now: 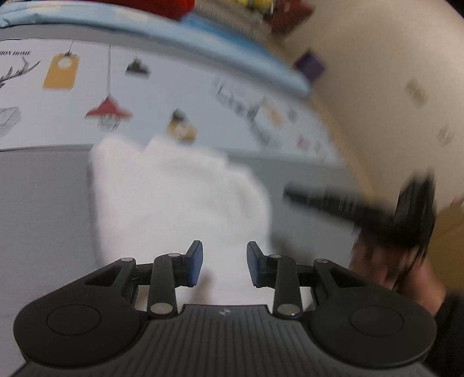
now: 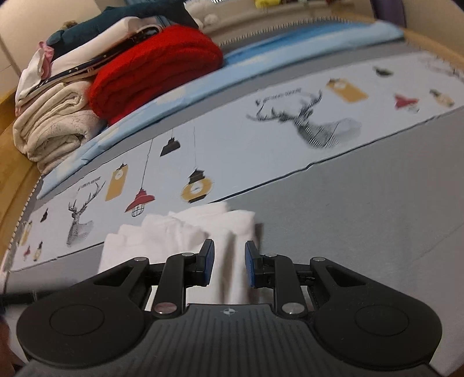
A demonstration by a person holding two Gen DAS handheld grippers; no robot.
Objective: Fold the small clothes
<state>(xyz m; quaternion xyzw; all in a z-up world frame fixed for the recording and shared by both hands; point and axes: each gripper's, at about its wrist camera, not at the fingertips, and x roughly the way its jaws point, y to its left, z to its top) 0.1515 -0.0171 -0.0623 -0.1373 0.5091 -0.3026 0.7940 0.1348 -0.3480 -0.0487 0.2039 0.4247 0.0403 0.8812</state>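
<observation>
White garment (image 2: pixel 185 235) lay folded in loose layers on the grey sheet (image 2: pixel 362 220), at the edge of a pale printed band (image 2: pixel 261 150) of stags, hanging lamps and tags. Right gripper (image 2: pixel 229 265) stood low over the garment's right portion; a raised ridge of white cloth ran up between the blue pads (image 2: pixel 209 262), but whether they pressed it could not be told, since a gap showed on both sides. Left gripper (image 1: pixel 224 265) hovered over the near end of the same garment (image 1: pixel 179 197), its claw spread, pads clear of the fabric, nothing pinched. The left view was heavily motion-blurred. In it, at the right, the dark body of the other gripper (image 1: pixel 377 211) and a hand (image 1: pixel 391 269) crossed the frame beside the cloth, hiding the sheet behind them. Beyond the printed band ran a light blue strip (image 2: pixel 275 49). Farther back at the left sat a stack of folded things: a red knit (image 2: pixel 156 66), cream bedding (image 2: pixel 55 124), and white and dark teal pieces (image 2: pixel 116 17) on top. All stood well apart from the garment. A wooden edge (image 2: pixel 17 179) curved along the far left.
</observation>
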